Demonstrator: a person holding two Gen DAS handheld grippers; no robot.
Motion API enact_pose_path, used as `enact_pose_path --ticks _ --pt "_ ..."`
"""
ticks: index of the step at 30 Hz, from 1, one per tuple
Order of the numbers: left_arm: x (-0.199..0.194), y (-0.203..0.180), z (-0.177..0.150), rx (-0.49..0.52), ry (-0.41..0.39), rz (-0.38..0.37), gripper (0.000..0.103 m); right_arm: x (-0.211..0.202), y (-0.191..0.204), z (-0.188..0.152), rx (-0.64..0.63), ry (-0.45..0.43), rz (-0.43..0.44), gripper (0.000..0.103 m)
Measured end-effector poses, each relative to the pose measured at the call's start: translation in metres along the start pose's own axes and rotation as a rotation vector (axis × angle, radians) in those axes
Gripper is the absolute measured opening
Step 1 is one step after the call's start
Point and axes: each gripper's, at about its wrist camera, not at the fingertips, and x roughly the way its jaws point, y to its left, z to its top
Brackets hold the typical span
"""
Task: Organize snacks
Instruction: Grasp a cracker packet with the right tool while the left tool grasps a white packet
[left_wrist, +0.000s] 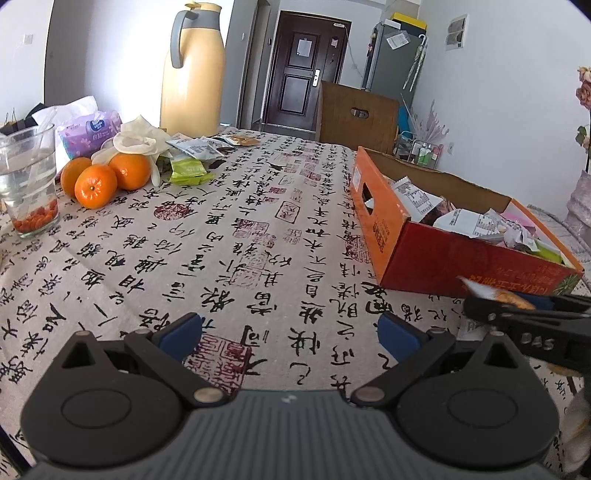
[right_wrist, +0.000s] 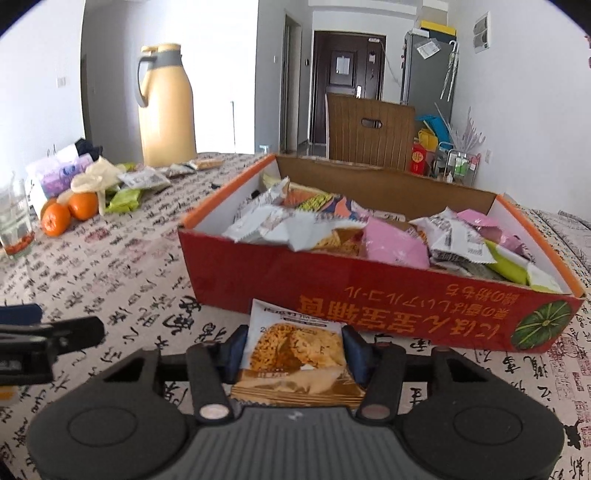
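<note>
The letters "DAS" stand on the right claw (left_wrist: 496, 302); the tablecloth (left_wrist: 258, 236) bears printed Chinese calligraphy.

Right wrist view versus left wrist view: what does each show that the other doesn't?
Only the right wrist view shows the right tongs closed on a snack packet face-on, and the packets filling the red box. Only the left wrist view shows the left tongs open and empty. Both show the oranges, the yellow thermos and loose green packets.
</note>
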Motion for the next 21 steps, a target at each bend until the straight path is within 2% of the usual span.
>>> enact_pose_path --ticks 10,21 --pt "-0.009 -0.031 0.004 0.08 0.0 0.025 0.103 -0.031 -0.03 -0.011 0.05 -0.053 -0.007 0.053" --pt "-0.009 -0.096 0.004 0.199 0.005 -0.026 0.103 -0.054 -0.086 -0.031 0.129 -0.089 -0.059 0.053"
